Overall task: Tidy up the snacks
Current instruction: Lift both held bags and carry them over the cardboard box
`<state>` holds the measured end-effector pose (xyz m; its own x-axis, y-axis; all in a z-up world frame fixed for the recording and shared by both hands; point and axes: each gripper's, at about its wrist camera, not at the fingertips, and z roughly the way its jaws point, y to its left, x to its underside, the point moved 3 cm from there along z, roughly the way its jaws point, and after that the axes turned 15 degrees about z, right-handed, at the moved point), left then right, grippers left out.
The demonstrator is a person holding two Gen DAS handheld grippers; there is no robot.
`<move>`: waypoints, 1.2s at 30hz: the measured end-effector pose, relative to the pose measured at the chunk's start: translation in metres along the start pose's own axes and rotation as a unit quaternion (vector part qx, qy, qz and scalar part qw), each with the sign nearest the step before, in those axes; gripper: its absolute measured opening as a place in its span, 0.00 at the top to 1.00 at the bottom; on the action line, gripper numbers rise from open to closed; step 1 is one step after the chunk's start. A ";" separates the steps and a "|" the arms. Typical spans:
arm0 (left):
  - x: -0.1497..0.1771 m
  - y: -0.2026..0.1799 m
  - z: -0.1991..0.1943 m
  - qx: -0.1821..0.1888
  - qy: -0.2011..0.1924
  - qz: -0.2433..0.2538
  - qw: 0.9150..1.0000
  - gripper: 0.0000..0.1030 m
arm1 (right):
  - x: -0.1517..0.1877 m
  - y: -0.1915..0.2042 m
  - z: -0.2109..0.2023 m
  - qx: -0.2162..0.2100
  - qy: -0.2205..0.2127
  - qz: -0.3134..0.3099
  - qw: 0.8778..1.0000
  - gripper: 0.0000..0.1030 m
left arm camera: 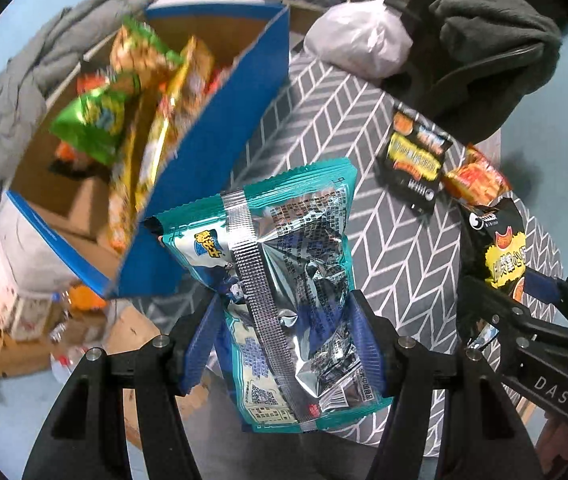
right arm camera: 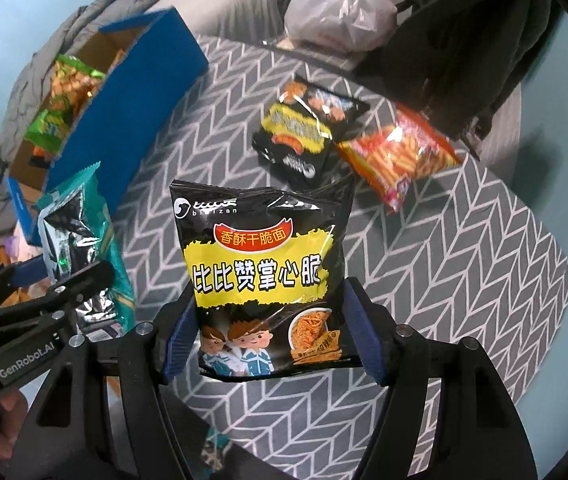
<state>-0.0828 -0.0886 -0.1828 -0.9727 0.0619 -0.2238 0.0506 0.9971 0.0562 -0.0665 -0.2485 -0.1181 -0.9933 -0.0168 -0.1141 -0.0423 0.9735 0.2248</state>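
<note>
A teal bag is clamped in the left gripper, and a black bag in the right gripper, both held above the cloth. Farther off, two bags are left lying on the cloth. Several are already stowed in the blue box, so the sorting is judged well advanced.

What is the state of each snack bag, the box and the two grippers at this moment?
Left gripper: shut on teal foil snack bag, lifted.
Right gripper: shut on black and yellow noodle snack bag, lifted.
Blue cardboard box: open, partly filled with snack bags.
Second black snack bag: lying on the patterned cloth.
Orange-red snack bag: lying on the cloth beside it.
</note>
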 end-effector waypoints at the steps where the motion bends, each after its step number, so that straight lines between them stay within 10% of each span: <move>1: -0.003 0.000 -0.006 -0.001 -0.007 0.006 1.000 0.37 | -0.002 0.002 -0.005 -0.003 -0.004 0.001 1.000 0.33; 36: -0.072 0.165 -0.046 -0.016 -0.050 0.029 0.998 0.37 | -0.080 0.163 -0.018 -0.067 -0.044 0.011 0.997 0.33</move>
<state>-0.0151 0.0699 -0.1125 -0.9406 0.1245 -0.3159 0.0967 0.9901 0.1021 0.0043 -0.0924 -0.0550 -0.9811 0.0299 -0.1914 -0.0406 0.9343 0.3542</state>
